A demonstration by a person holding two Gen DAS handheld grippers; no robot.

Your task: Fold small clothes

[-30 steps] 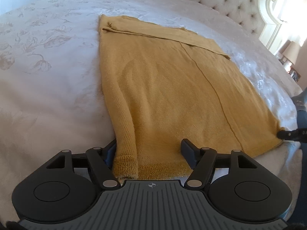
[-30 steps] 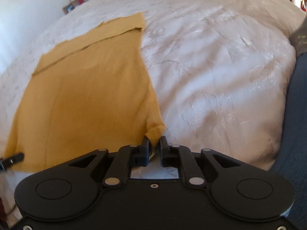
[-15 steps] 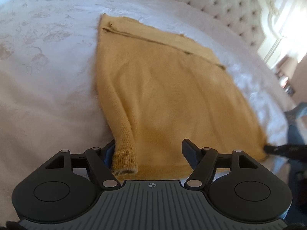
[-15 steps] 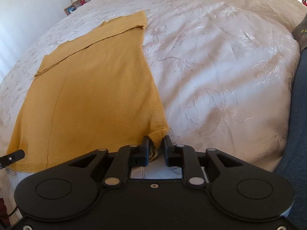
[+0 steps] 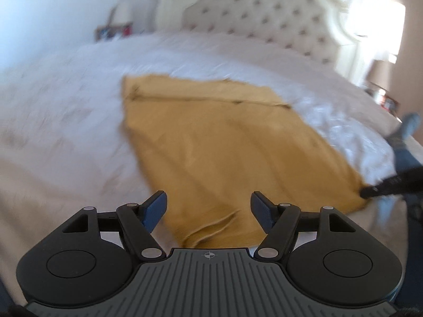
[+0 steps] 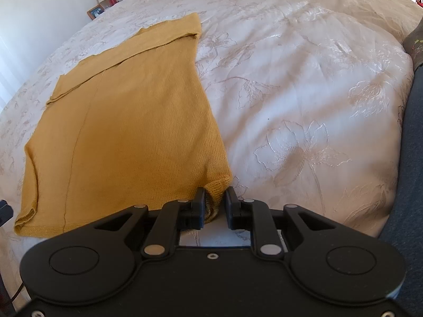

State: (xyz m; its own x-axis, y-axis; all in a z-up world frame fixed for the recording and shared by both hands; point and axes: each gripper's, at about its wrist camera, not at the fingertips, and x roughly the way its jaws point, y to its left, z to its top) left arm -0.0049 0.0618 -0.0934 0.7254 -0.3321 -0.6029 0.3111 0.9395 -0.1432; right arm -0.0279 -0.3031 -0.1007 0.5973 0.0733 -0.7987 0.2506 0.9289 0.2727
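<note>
No legible text, label, brand, or number appears on any surface in either the left or right wrist view.

Matt mustard knit sweater (image 6: 127, 121) lies on a glossy embroidered bedspread (image 6: 304, 92).

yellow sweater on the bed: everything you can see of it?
The mustard-yellow knit sweater lies spread nearly flat on the white embroidered bedspread. A fine rib texture and a lengthwise seam show, with a folded band across the far end. The near hem is slightly rumpled. Its near right corner sits between the right gripper jaws, which stand slightly apart. The left gripper is open over the hem, not pinching.
</note>
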